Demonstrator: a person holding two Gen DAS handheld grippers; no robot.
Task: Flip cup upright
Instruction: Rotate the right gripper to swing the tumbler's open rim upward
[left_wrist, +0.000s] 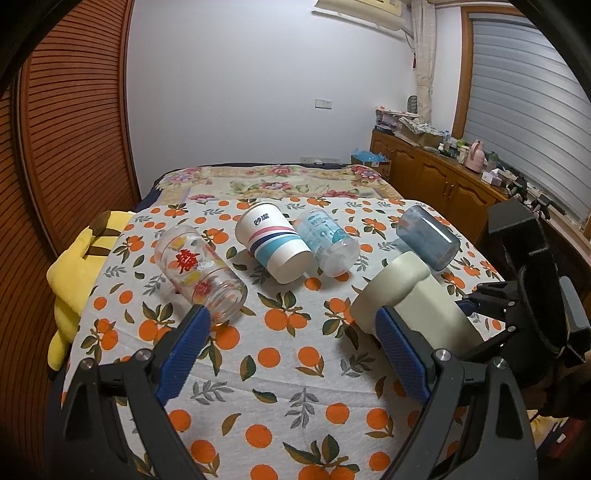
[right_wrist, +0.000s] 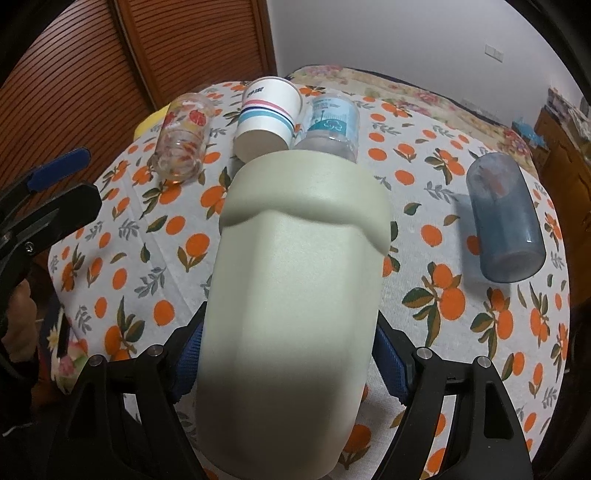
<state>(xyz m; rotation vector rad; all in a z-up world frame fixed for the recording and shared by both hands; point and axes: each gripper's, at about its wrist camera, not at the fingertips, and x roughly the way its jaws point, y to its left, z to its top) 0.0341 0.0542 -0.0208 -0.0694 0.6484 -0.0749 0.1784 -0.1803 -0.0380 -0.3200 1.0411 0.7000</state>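
Note:
My right gripper is shut on a pale green cup, held above the table with its thick rim pointing away from the camera. The cup also shows in the left wrist view, with the right gripper behind it. My left gripper is open and empty, its fingers to either side of bare cloth. A clear glass with red print, a striped paper cup, a clear bottle-like cup and a blue tumbler lie on their sides.
The table wears an orange-print cloth. A yellow plush toy lies at its left edge. A bed with a floral blanket is behind, a wooden cabinet to the right, and a slatted wardrobe to the left.

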